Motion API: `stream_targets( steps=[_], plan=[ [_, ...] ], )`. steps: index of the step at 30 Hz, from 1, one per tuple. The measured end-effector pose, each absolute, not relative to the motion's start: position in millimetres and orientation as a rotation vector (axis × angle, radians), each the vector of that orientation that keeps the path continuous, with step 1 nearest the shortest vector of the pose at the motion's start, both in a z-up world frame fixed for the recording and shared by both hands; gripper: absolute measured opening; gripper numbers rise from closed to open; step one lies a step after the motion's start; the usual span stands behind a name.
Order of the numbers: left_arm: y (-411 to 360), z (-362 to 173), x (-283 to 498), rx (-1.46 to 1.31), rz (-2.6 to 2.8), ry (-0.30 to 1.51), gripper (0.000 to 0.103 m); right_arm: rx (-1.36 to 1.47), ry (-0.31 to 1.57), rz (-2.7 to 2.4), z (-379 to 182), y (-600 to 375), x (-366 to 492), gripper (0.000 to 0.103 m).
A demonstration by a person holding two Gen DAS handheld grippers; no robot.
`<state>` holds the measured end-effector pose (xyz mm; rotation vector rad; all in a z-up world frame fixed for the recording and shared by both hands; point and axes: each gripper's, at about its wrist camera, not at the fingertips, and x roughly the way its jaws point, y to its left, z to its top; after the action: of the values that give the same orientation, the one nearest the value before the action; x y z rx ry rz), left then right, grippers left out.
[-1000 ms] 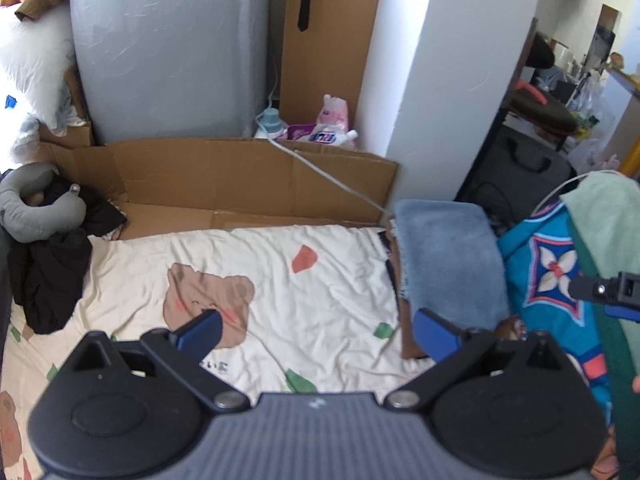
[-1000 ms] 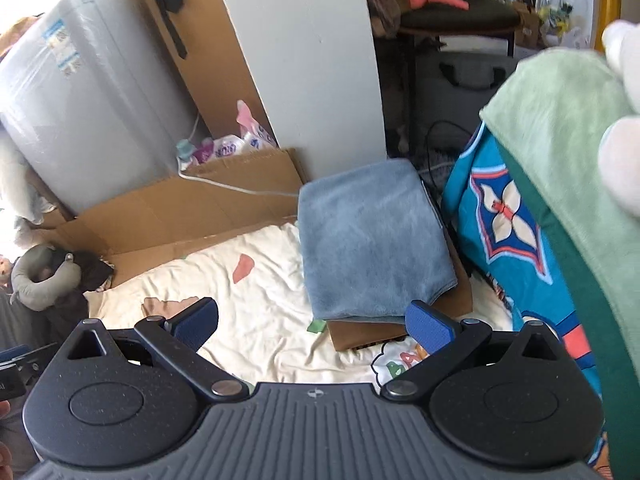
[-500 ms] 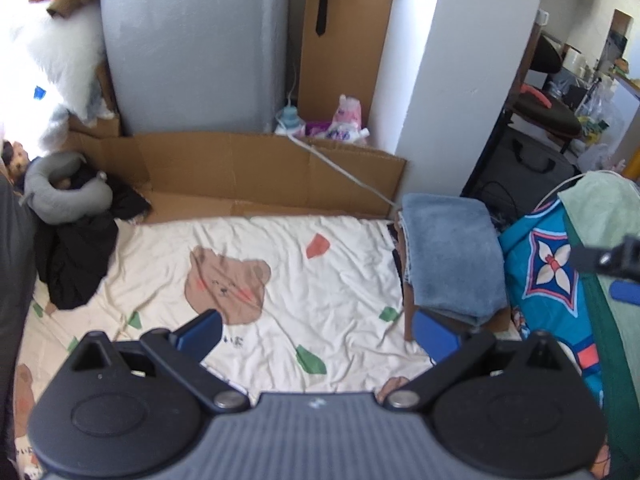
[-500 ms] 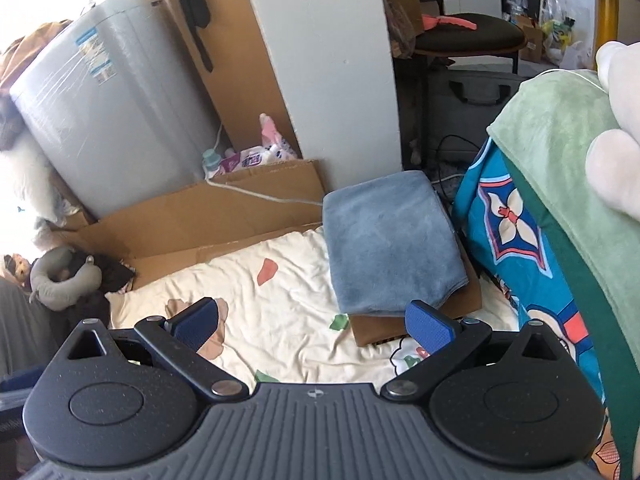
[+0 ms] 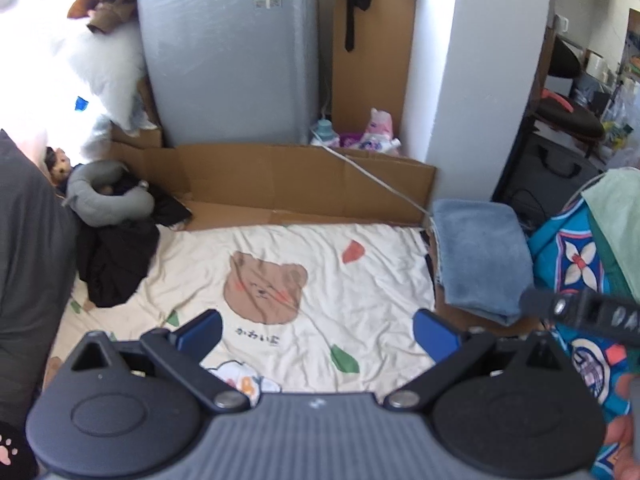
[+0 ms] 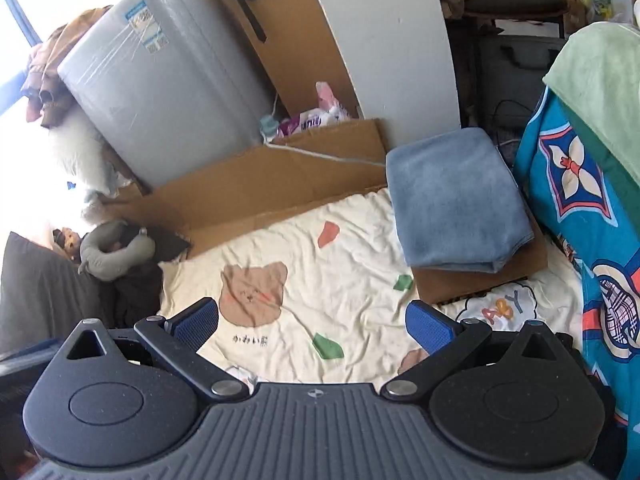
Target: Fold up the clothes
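Towel: a folded blue towel (image 6: 456,200) lies on a cardboard box (image 6: 480,272), right of centre in the right wrist view, beside the cream bear-print sheet (image 6: 320,264).
Long axis: seems to run from lower frame up toward the white pillar (image 6: 384,40).
Left gripper (image 5: 316,330): jaws wide, empty, above the sheet.
Right gripper (image 6: 312,322): jaws wide, empty.
Change: both cameras have pulled back and risen; more sheet shows now.

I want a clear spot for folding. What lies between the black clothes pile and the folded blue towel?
Only the cream bear-print sheet, bare of clothes, lies between black clothes pile and folded blue towel; both views.
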<state>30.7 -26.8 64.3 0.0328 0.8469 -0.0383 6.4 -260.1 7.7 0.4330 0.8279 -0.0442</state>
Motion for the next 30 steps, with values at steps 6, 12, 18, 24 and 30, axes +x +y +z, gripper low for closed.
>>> stream_targets(
  steps=[6, 12, 18, 24, 30],
  plan=[
    [-20, 66, 15, -0.006, 0.022, 0.821, 0.103, 0.386, 0.829, -0.054, 5, -264, -10, 0.103],
    [-26, 52, -2, -0.026, 0.062, 0.841, 0.103, 0.206, 0.852, 0.063, 0, -238, -23, 0.103],
    [-28, 34, -19, -0.060, 0.095, 0.869, 0.103, 0.166, 0.899, 0.113, -13, -228, -25, 0.103],
    [-21, 14, -31, -0.099, 0.147, 0.874, 0.103, 0.102, 0.893, 0.114, -15, -231, -27, 0.103],
    [-22, -12, -34, -0.130, 0.158, 0.931, 0.103, 0.055, 0.893, 0.092, -17, -230, -29, 0.103]
  ],
)
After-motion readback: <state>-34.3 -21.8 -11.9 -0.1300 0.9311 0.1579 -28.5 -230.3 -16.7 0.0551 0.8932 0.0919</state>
